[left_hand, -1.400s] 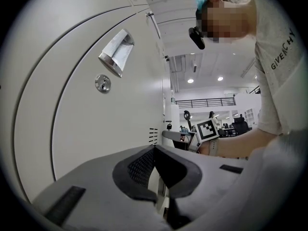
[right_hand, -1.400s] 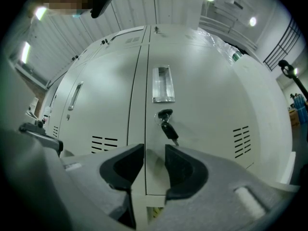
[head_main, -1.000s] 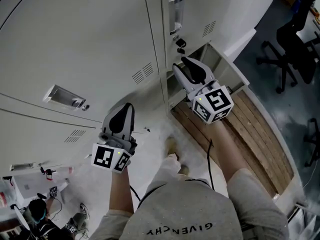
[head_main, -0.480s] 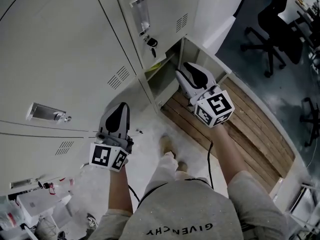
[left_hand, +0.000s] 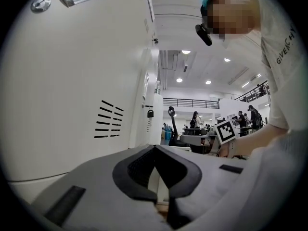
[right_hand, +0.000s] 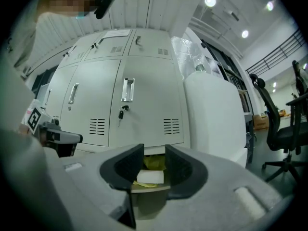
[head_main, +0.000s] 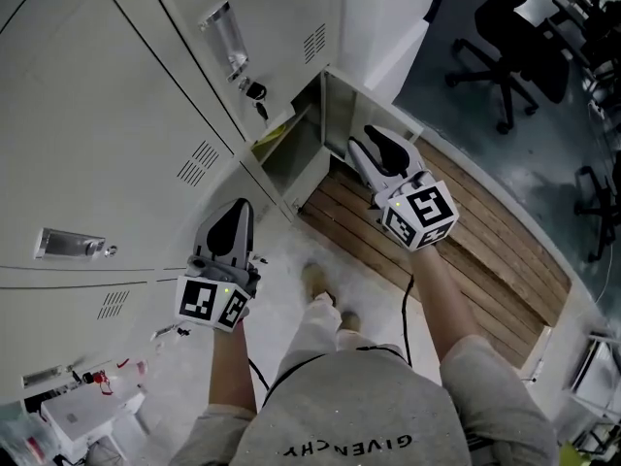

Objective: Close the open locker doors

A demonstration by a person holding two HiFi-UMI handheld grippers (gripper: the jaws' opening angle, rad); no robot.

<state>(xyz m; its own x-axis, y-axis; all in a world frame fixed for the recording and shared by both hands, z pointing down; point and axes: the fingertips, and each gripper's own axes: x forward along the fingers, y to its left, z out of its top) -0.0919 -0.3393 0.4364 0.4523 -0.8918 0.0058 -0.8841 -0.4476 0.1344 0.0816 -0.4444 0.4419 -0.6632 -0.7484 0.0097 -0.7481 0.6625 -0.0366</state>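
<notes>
The person stands facing the bank of lockers, both forearms pushed out level. The left gripper (head_main: 243,212) is held low on the left with its marker cube (head_main: 213,304) back toward the body. Its jaws are closed tip to tip with nothing in them. Close on the left of those jaws runs a closed locker door (left_hand: 62,95) with a block of vent slots (left_hand: 108,120); I can't tell whether gripper and door touch.

The right gripper (head_main: 369,144) reaches further ahead, with its own cube (head_main: 419,216) tipped upward. Its jaws stand a moderate gap apart and hold nothing.

Below the jaws are the person's shoes (head_main: 315,280) on pale floor, and wooden boards (head_main: 466,241) lie under the right forearm.

Straight ahead of the right jaws is the open bottom compartment (head_main: 291,163). Through the gap between them I can see a white block (right_hand: 150,177) lying on something yellow (right_hand: 155,161) inside.

The open locker door (head_main: 342,115) is swung out just to the right of the right jaws. It stands beside them, not between them, with nothing between it and the opening except the gripper itself.

Above the jaws is a shut door with a recessed handle (right_hand: 127,89) and keys (right_hand: 121,113) hanging from its lock. Farther off to the right, past the open door, an office chair (right_hand: 284,124) stands on the darker floor.
</notes>
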